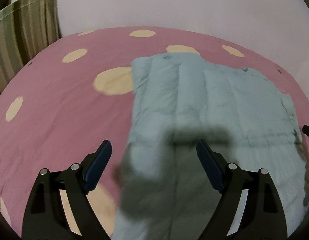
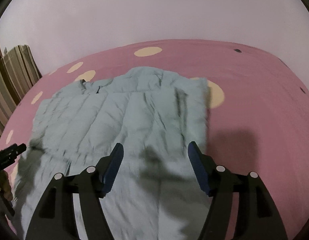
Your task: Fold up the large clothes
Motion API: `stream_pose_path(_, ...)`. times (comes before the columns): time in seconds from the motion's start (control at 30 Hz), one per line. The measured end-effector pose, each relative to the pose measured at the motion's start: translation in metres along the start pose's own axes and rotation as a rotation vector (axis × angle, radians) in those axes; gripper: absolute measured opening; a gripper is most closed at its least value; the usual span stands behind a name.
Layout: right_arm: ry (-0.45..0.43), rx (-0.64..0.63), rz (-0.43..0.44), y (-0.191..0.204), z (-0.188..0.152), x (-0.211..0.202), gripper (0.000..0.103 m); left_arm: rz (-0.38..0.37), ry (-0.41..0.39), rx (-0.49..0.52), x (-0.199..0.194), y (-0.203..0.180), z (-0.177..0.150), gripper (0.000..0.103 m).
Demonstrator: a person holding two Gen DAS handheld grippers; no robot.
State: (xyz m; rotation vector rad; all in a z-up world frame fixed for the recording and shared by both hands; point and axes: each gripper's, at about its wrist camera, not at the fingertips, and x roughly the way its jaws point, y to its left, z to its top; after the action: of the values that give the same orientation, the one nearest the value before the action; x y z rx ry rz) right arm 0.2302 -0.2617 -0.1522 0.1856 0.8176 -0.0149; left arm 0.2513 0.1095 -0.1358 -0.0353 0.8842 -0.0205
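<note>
A large pale blue quilted jacket (image 1: 204, 104) lies spread flat on a pink bed sheet with cream dots (image 1: 60, 110). My left gripper (image 1: 154, 146) is open and empty, held above the jacket's near left edge. The jacket also shows in the right wrist view (image 2: 124, 116). My right gripper (image 2: 155, 148) is open and empty above the jacket's near right part. The left gripper's tip (image 2: 12, 152) shows at the left edge of the right wrist view, and the right gripper's tip (image 1: 308, 131) at the right edge of the left wrist view.
Striped curtains (image 1: 24, 34) hang at the far left beside the bed, also in the right wrist view (image 2: 12, 76). A plain pale wall (image 1: 174, 4) stands behind the bed. The pink sheet (image 2: 264, 104) extends to the right of the jacket.
</note>
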Motion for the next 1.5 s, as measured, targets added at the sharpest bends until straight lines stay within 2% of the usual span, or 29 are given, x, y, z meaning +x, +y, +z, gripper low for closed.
stream_pose_path(0.2, 0.019, 0.059, -0.001, -0.031, -0.050, -0.046, 0.066, -0.041, 0.006, -0.093, -0.051, 0.042, -0.052, 0.086)
stream_pose_path(0.43, 0.083, 0.160, 0.023, -0.064, -0.129, -0.082, 0.066, -0.111, 0.083, -0.230, -0.079, 0.081, -0.116, 0.086)
stream_pose_path(0.57, 0.097, 0.205, 0.054, -0.073, -0.161, -0.094, 0.066, -0.126, 0.095, -0.255, -0.090, 0.087, -0.142, 0.086)
stream_pose_path(0.7, 0.082, 0.222, 0.087, -0.074, -0.176, -0.104, 0.067, -0.185, 0.112, -0.301, -0.098, 0.093, -0.161, 0.086)
stream_pose_path(0.83, 0.078, 0.257, 0.133, -0.075, -0.185, -0.111, 0.067, -0.207, 0.114, -0.314, -0.103, 0.093, -0.169, 0.086)
stream_pose_path(0.93, 0.082, 0.273, 0.173, -0.072, -0.188, -0.112, 0.067, -0.265, 0.124, -0.354, -0.105, 0.093, -0.172, 0.086)
stream_pose_path(1.1, 0.103, 0.277, 0.255, -0.063, -0.199, -0.116, 0.066, -0.294, 0.139, -0.350, -0.106, 0.086, -0.178, 0.071)
stream_pose_path(1.2, 0.106, 0.252, 0.244, -0.057, -0.203, -0.118, 0.054, -0.324, 0.148, -0.358, -0.108, 0.083, -0.183, 0.063)
stream_pose_path(1.3, 0.112, 0.251, 0.245, -0.058, -0.205, -0.116, 0.041, -0.307, 0.141, -0.359, -0.108, 0.083, -0.186, 0.053)
stream_pose_path(1.4, 0.118, 0.261, 0.254, -0.059, -0.203, -0.114, 0.023, -0.310, 0.137, -0.356, -0.109, 0.082, -0.186, 0.033)
stream_pose_path(1.43, 0.123, 0.267, 0.267, -0.060, -0.203, -0.113, 0.017, -0.325, 0.137, -0.358, -0.108, 0.082, -0.186, 0.021)
stream_pose_path(1.5, 0.128, 0.267, 0.286, -0.061, -0.202, -0.112, 0.012, -0.341, 0.130, -0.355, -0.112, 0.079, -0.185, 0.015)
